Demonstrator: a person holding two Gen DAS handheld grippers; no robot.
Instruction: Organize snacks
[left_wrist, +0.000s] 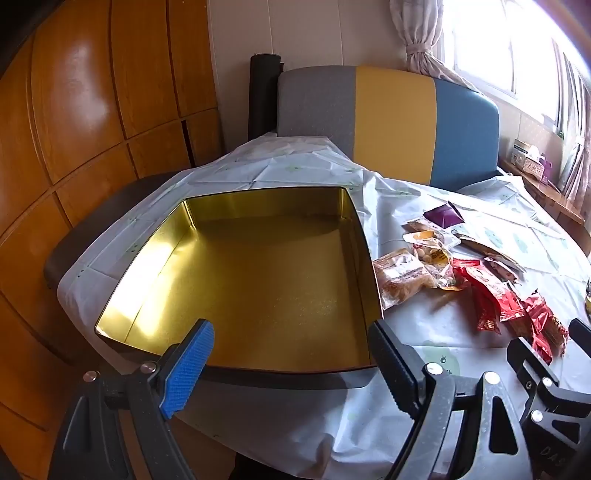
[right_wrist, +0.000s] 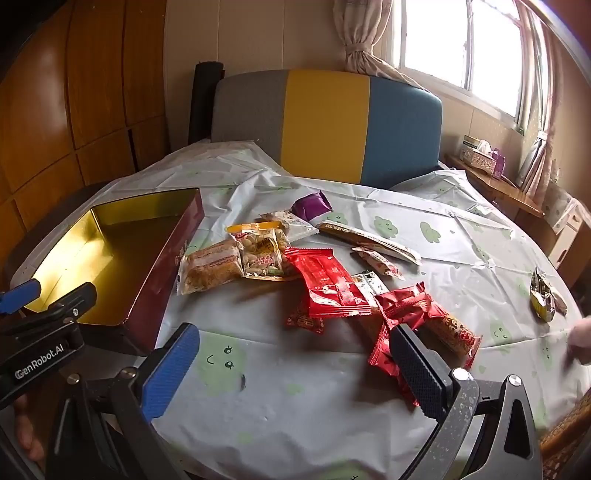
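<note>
An empty gold-lined tin box (left_wrist: 207, 221) (right_wrist: 188, 236) with dark red sides sits at the table's left. Several snack packets lie to its right: a clear pack of brown cake (left_wrist: 400, 280) (right_wrist: 212, 267), a peanut bag (right_wrist: 264, 253), red wrappers (left_wrist: 491, 295) (right_wrist: 328, 286), a purple packet (left_wrist: 443, 215) (right_wrist: 309, 206) and a long bar (right_wrist: 365, 240). My left gripper (left_wrist: 291, 365) hovers open over the box's near edge, nothing between its fingers. My right gripper (right_wrist: 291, 373) stands open above the tablecloth, just short of the red wrappers.
A white tablecloth (right_wrist: 443, 229) with green prints covers the round table. A grey, yellow and blue chair back (right_wrist: 325, 122) stands behind it. A crumpled wrapper (right_wrist: 543, 295) lies at the right edge. Wooden cabinets (left_wrist: 74, 110) are on the left, a windowsill with boxes (right_wrist: 480, 155) on the right.
</note>
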